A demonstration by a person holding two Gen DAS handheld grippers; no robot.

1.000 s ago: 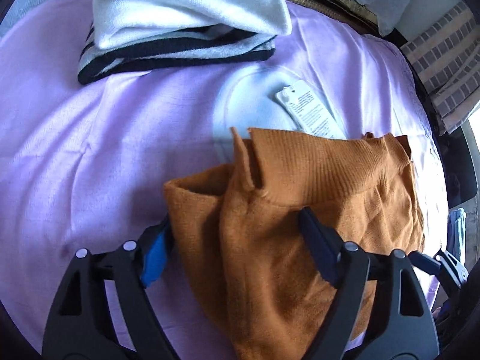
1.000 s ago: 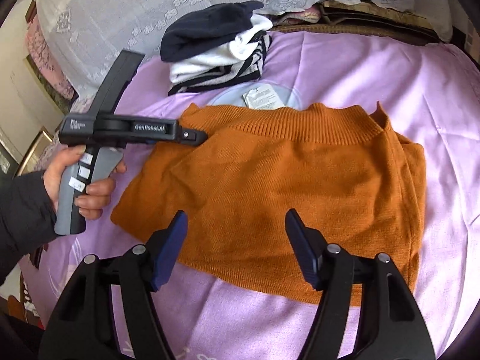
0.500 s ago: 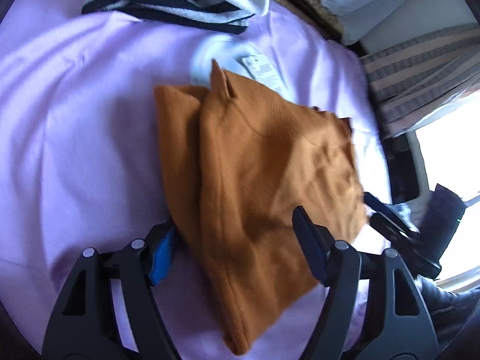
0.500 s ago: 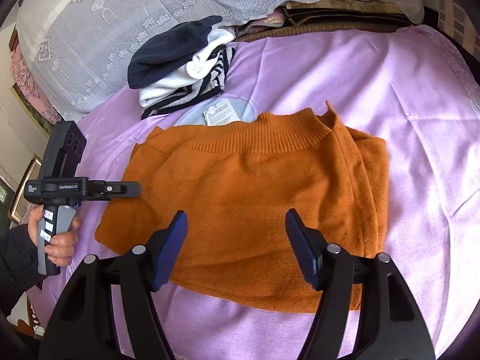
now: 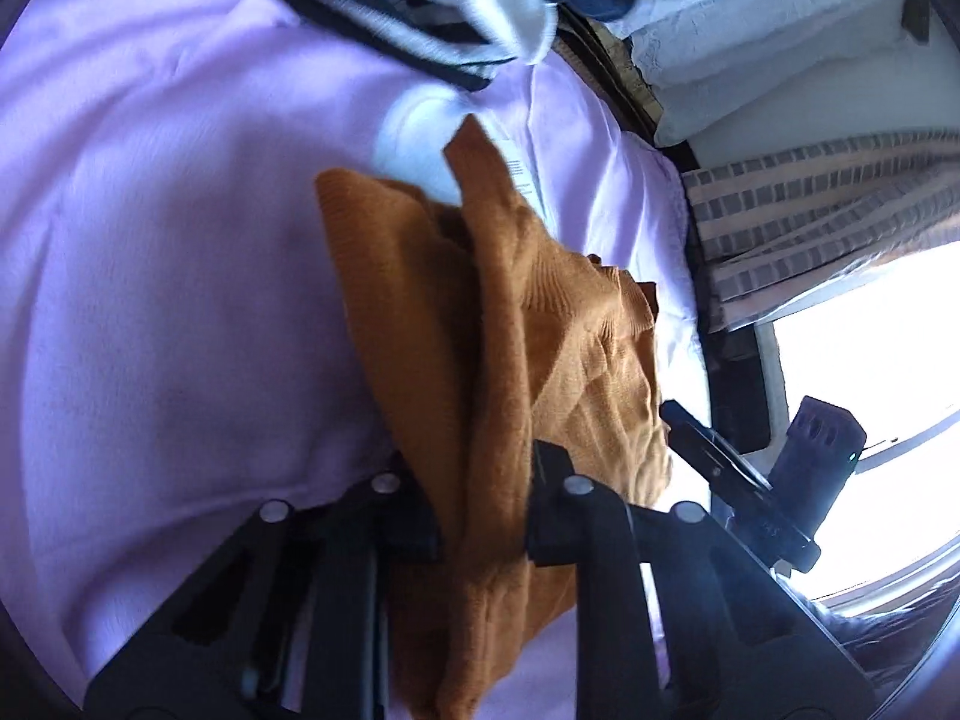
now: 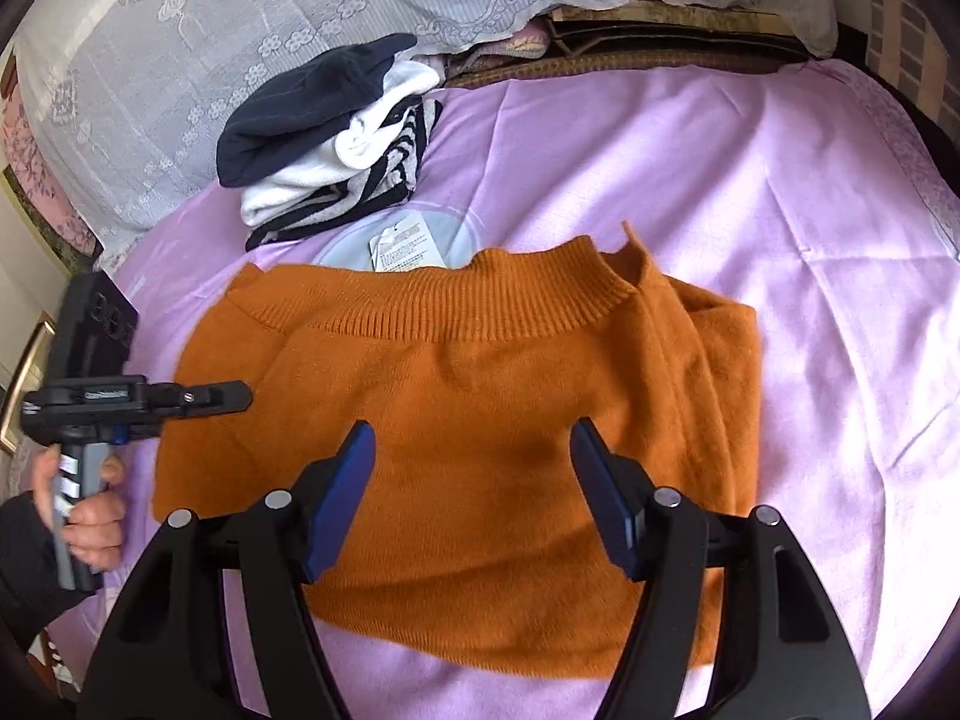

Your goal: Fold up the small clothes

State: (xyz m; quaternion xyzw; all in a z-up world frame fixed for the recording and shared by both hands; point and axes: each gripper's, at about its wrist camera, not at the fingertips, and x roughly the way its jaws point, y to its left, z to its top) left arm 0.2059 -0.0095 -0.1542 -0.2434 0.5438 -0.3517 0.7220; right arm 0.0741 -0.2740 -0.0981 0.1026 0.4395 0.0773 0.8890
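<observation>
The left gripper (image 5: pixel 483 498) is clamped on the side edge of the orange sweater (image 6: pixel 456 438); the right gripper (image 6: pixel 474 492) hangs over it, jaws spread, holding nothing. The sweater lies flat on the purple sheet (image 6: pixel 750 180) — sleeves seemingly tucked, final fold pending — near a pile of folded clothes (image 6: pixel 330 138).

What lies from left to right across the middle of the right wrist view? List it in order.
hand on the gripper handle → left gripper → orange sweater → bare purple bedsheet
</observation>
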